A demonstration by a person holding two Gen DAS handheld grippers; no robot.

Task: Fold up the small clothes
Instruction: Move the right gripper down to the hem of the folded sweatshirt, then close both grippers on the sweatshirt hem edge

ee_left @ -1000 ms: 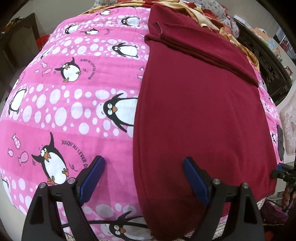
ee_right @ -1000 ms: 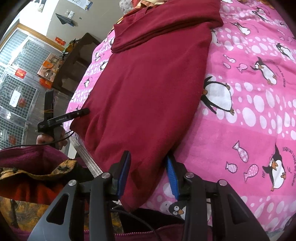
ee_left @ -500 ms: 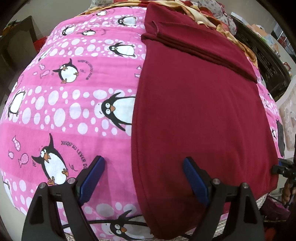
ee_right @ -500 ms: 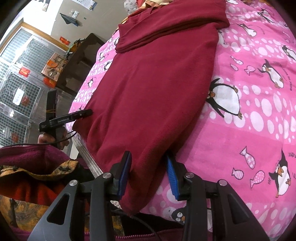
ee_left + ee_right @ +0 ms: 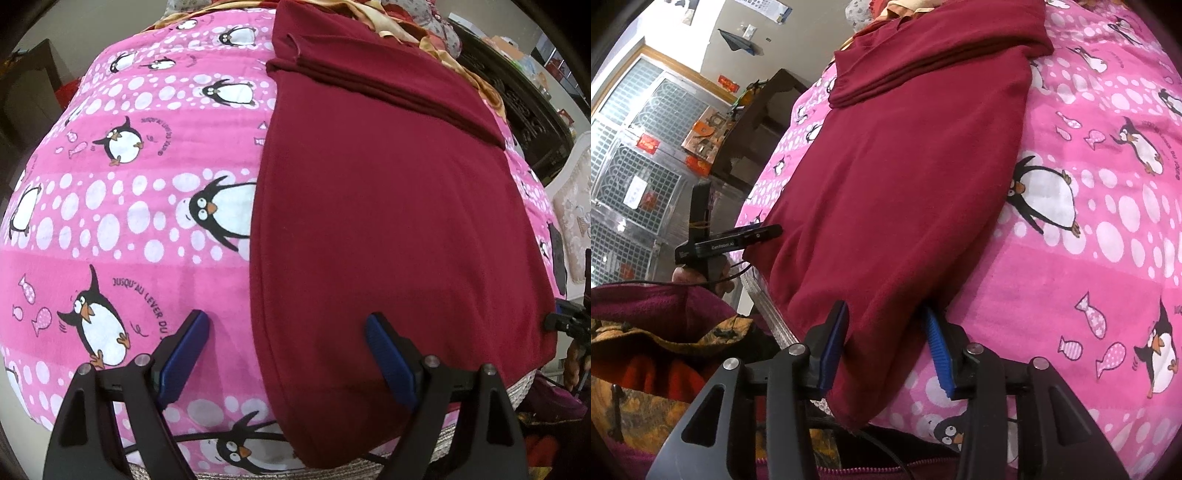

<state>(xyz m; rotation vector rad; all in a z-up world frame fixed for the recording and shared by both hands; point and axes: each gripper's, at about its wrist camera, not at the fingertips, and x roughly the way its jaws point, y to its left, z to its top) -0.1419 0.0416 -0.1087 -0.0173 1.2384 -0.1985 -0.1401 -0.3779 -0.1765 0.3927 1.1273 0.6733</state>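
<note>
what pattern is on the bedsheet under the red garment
Pink with white dots, penguins and small fish on the bedsheet; clearest in the left wrist view.

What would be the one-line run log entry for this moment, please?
step: grasp hem | left gripper: open, straddles garment edge | right gripper: open around near corner | garment: flat on blanket, top folded

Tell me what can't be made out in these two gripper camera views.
- Maroon garment: its far end is folded over, so its type is unclear in both views.
- Right hand-held gripper: the garment's near corner fills the gap between its pads, so whether they clamp it is hidden.
- Penguin bedsheet: its printed lettering is cut off behind the open left hand-held gripper.
- Shelf items, right wrist view: too small to identify.
</note>
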